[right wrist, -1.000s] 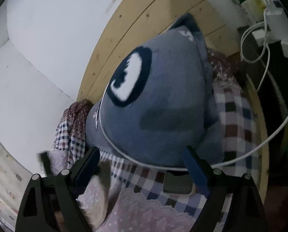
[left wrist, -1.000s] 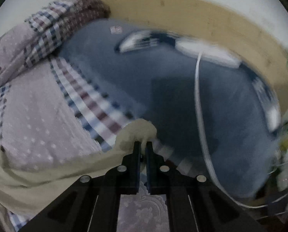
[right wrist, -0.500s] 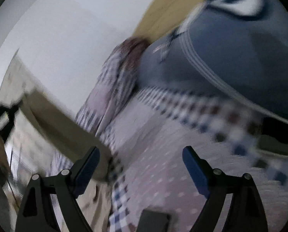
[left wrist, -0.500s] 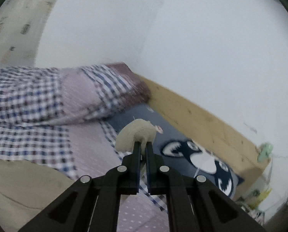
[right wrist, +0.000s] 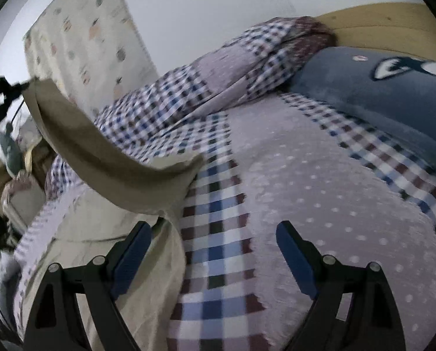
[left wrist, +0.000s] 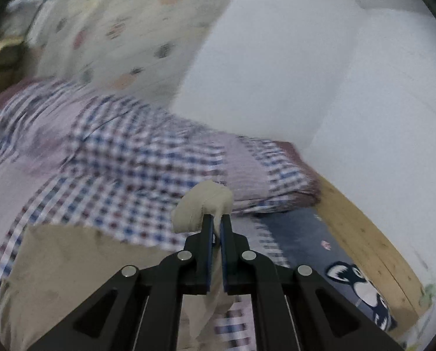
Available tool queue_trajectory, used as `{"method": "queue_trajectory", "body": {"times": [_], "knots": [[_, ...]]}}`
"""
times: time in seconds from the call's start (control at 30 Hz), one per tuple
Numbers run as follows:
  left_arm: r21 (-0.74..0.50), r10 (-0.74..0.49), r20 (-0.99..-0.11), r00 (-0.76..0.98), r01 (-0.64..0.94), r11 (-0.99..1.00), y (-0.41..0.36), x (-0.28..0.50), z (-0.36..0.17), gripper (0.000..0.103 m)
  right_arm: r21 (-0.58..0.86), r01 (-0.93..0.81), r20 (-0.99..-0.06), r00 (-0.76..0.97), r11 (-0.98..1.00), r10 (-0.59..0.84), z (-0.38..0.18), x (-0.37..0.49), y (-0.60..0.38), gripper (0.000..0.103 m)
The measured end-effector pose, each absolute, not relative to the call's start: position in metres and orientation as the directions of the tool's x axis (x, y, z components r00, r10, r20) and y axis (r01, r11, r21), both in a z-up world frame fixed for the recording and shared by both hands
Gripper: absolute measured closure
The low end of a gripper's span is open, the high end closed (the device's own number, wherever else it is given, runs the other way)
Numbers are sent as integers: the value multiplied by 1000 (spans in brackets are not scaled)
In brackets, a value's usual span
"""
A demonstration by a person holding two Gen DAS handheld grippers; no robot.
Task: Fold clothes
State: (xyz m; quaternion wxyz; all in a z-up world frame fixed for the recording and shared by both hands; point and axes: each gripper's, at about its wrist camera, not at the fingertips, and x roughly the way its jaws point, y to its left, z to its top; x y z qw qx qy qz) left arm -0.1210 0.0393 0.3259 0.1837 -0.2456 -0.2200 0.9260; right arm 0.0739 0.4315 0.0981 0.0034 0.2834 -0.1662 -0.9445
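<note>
The bed [right wrist: 320, 193] is filling most of both views, its cover a patchwork of pale dotted lilac panels and blue, maroon and white checks. Everything else is best placed against it. Behind the bed a white wall [left wrist: 320, 67] is rising, and a cream curtain [right wrist: 80, 44] printed with small fruit-like shapes is hanging by the bed's far side. At the head of the bed a light wooden headboard [right wrist: 390, 26] is showing, with a folded checked quilt [right wrist: 223, 82] bunching up along the wall side. A large blue-grey pillow [right wrist: 372, 93] with a dark-and-white cartoon face (only part of it is showing in either view) is lying against the headboard.

The beige garment [right wrist: 106, 158] is stretching above the bed's near left part: one end is rising off the cover toward the left gripper [left wrist: 215, 220], while the rest is spreading flat on the bed below and in front of the right gripper [right wrist: 215, 241]. In the left wrist view a small bunch of the same cloth [left wrist: 201, 204] is poking up past the fingertips, and more of it is draping down beneath the tool onto the bed.

The left gripper is pinching that bunch tightly, its two fingers nearly meeting around the fabric. The right gripper is hovering low over the bed with its blue-padded fingers [right wrist: 131, 248] spread wide, gripping nothing; its left finger is sitting just over the garment's edge, though whether it is touching is unclear.
</note>
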Motion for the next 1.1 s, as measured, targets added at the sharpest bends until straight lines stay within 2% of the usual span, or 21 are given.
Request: {"method": "queue_trajectory", "body": {"times": [0.2, 0.27, 0.3, 0.33, 0.4, 0.43, 0.5, 0.53, 0.6, 0.77, 0.83, 0.9, 1.1], "knots": [[-576, 371, -464, -804, -45, -816, -39, -135, 233, 100, 194, 40, -564, -813, -980, -145, 95, 39, 375, 13], [-564, 331, -500, -800, 11, -826, -61, -139, 204, 100, 137, 58, -595, -793, -989, -129, 86, 27, 357, 18], [-547, 301, -531, -792, 49, -835, -73, -140, 185, 99, 108, 67, -611, -783, -992, -119, 82, 21, 348, 27], [-530, 277, -574, -771, 91, -843, -84, -142, 166, 97, 93, 63, -628, -770, -994, -108, 76, 17, 343, 42], [-485, 246, -687, -684, 179, -856, -107, -147, 123, 86, 66, 57, -659, -747, -996, -86, 67, 11, 335, 58], [-471, 238, -722, -650, 210, -857, -117, -146, 106, 77, 53, 56, -671, -738, -997, -77, 63, 9, 333, 59], [-502, 270, -711, -650, 200, -841, -135, -125, 89, 53, 25, 58, -677, -734, -998, -59, 58, 7, 329, 59], [-519, 287, -696, -658, 185, -835, -141, -112, 85, 31, 17, 60, -673, -737, -998, -56, 59, 9, 328, 59], [-552, 319, -661, -680, 152, -820, -151, -81, 79, 18, -5, 61, -653, -757, -998, -43, 62, 13, 327, 59], [-636, 339, -530, -777, 99, -765, -169, -13, 73, 15, -148, 84, -591, -806, -985, 20, 72, 13, 309, 59], [-690, 364, -528, -767, 137, -711, -170, -11, 63, 14, -239, 112, -581, -812, -965, 50, 71, 4, 297, 65], [-762, 476, -512, -715, 121, -637, -165, -25, 54, 14, -344, 155, -587, -805, -926, 84, 63, -8, 280, 72], [-749, 522, -481, -704, 22, -662, -146, -33, 65, 14, -574, 279, -618, -765, -770, 184, 18, -32, 244, 75]]}}
